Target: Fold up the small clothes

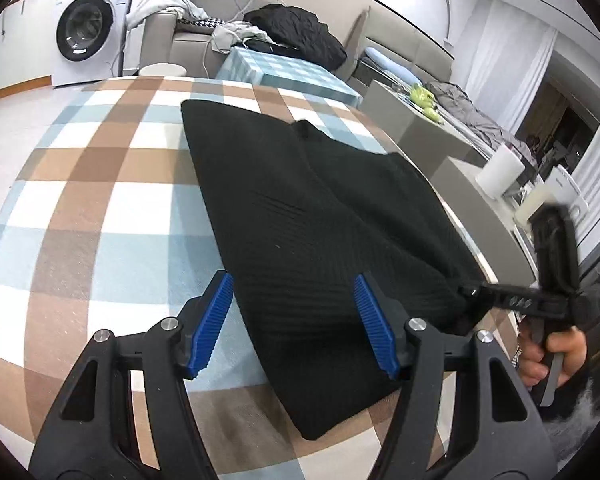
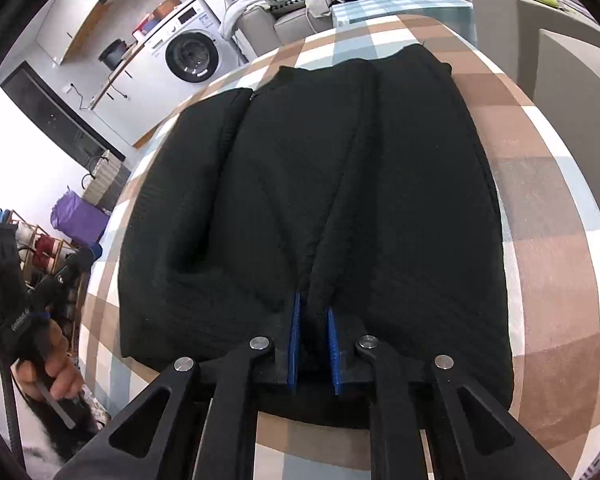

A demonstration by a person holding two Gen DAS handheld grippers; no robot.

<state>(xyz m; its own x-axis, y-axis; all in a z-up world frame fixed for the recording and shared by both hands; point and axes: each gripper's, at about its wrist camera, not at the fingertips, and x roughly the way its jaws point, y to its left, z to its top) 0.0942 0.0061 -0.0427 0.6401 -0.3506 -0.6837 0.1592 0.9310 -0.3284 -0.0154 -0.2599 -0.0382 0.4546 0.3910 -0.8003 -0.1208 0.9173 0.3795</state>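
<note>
- A checked tablecloth (image 1: 100, 200) in brown, pale blue and white covers the table.
- A white washing machine (image 1: 94, 28) stands against the far wall, its round door dark.
- A grey sofa (image 1: 168, 36) beside it carries a black bundle (image 1: 300, 36) and some pale, crumpled laundry (image 1: 236, 34).
- A smaller surface with a blue check cover (image 1: 284, 72) sits in front of the sofa.
- A purple bag (image 2: 78, 218) rests by a wooden rack (image 2: 40, 252) on the floor.

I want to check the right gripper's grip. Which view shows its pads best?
The right wrist view: the right gripper has its blue pads pinching a ridge of the black garment. The left wrist view shows only its black finger reaching the garment's edge, pads hidden.
</note>
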